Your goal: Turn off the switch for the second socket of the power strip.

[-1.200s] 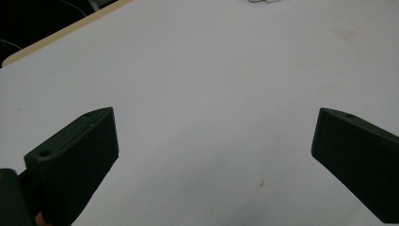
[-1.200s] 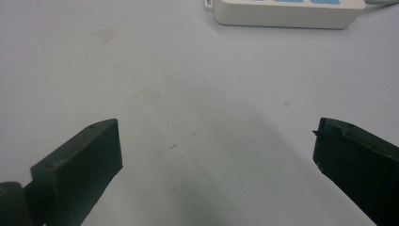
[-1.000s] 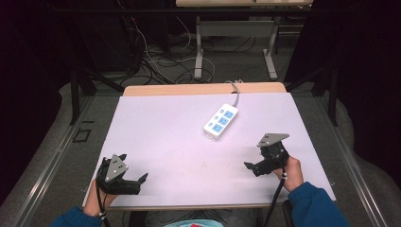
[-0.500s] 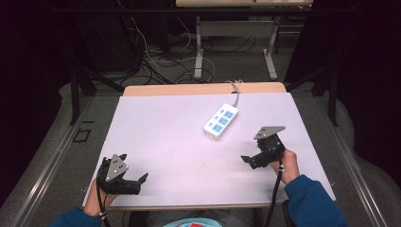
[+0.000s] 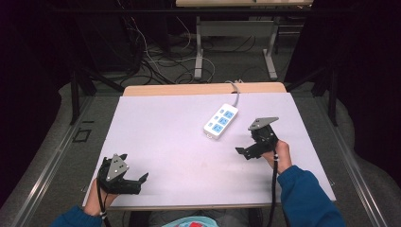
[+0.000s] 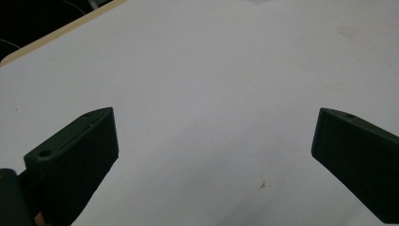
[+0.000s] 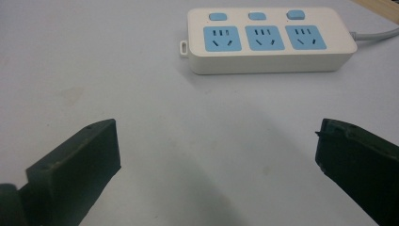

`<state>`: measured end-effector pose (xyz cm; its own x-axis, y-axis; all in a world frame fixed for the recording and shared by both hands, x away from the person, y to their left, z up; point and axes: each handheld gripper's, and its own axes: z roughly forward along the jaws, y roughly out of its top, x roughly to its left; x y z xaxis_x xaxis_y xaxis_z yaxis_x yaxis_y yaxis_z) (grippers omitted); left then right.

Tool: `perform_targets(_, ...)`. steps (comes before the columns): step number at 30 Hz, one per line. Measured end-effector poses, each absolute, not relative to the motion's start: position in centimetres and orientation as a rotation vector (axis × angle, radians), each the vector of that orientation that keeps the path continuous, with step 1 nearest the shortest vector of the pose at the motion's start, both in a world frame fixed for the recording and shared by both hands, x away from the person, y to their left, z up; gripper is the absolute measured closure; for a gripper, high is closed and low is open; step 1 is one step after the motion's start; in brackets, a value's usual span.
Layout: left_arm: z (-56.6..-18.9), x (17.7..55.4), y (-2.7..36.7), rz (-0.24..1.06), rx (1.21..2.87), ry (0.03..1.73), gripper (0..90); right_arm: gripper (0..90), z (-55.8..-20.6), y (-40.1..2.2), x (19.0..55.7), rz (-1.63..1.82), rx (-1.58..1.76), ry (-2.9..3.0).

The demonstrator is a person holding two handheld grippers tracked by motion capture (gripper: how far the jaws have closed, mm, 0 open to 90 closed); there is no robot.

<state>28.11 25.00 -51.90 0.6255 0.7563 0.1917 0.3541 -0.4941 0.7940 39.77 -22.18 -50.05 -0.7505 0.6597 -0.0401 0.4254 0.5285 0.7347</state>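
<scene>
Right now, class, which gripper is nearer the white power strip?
The right gripper: it sits just in front of the power strip, jaws open toward it. The left gripper rests far off at the table's near-left corner.

A white table (image 5: 161, 142) stands before tangled floor cables (image 5: 156, 61) and metal legs (image 5: 199, 52).

Power strip (image 7: 269, 40) cord runs out of frame at the right gripper view's right edge. Socket markings too small to read from the high view (image 5: 221, 121). Person's forearms cut at bottom edge.
</scene>
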Motion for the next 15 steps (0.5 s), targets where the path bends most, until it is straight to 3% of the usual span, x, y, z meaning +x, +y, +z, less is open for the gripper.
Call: perform_targets(15, -51.9, 27.9, 24.9, 0.692, 2.102, 0.861, 0.8, 0.0, -49.9, -21.3, 42.7, 1.058, 0.893, 2.440)
